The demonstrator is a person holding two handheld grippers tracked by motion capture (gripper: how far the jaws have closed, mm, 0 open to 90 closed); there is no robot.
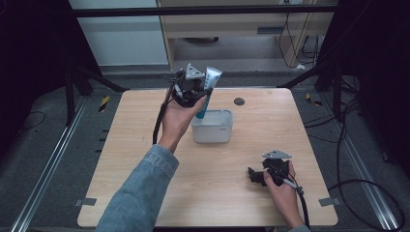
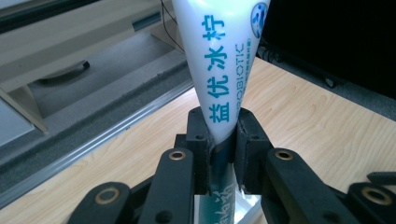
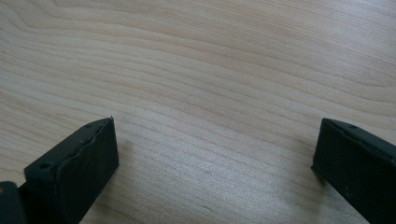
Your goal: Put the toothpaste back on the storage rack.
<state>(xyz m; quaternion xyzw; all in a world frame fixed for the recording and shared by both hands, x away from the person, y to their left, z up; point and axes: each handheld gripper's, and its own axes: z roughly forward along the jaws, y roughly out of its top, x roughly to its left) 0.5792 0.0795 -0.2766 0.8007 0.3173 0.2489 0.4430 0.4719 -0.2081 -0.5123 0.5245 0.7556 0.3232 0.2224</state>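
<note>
left claw (image 2: 223,140) clamping tube (image 2: 224,60), over tub (image 1: 212,126)

The left gripper (image 1: 200,92) holds a tube (image 1: 208,92) over a white box (image 1: 212,131); the right gripper (image 1: 258,175) rests on the bench (image 1: 261,121).

We see a light wooden desk (image 1: 270,145) with a small dark round spot (image 1: 239,101) near its far edge, and grey floor (image 1: 53,159) around it.

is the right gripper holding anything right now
No, the right gripper has its jaws spread wide apart with nothing but bare wooden table between them.
</note>
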